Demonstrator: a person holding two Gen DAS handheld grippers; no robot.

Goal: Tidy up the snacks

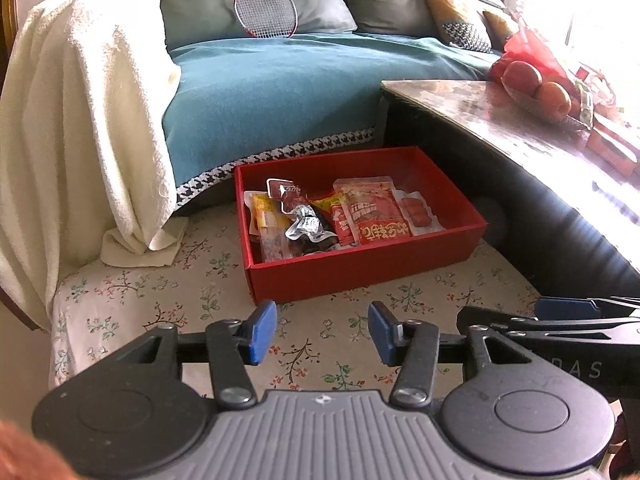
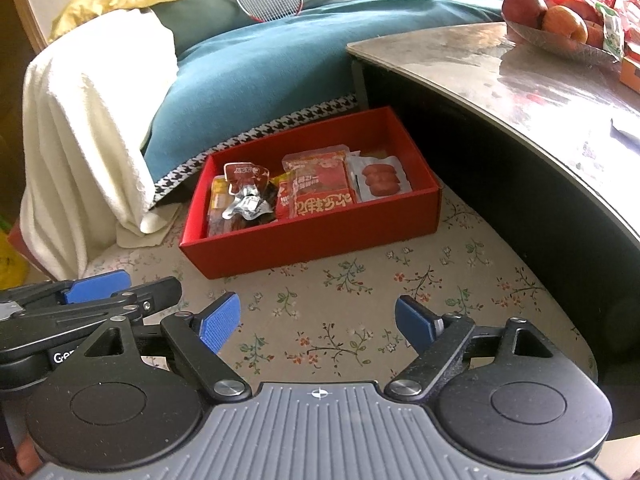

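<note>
A flowered cloth (image 1: pixel 192 292) covers the floor. On it, toward its far edge, stands a red box (image 1: pixel 360 268) just beside the dark table (image 1: pixel 500 120). A white towel's (image 1: pixel 136 248) end rests at the cloth's far left corner.

A shallow red box (image 1: pixel 360 268) sits open on the flowered cloth, close to the sofa's edge. Snack packets (image 1: pixel 344 212) lie jumbled inside: a large red pouch (image 2: pixel 320 188), a crumpled silver wrapper (image 2: pixel 246 205), a yellow pack at the left end (image 1: pixel 262 212).
</note>
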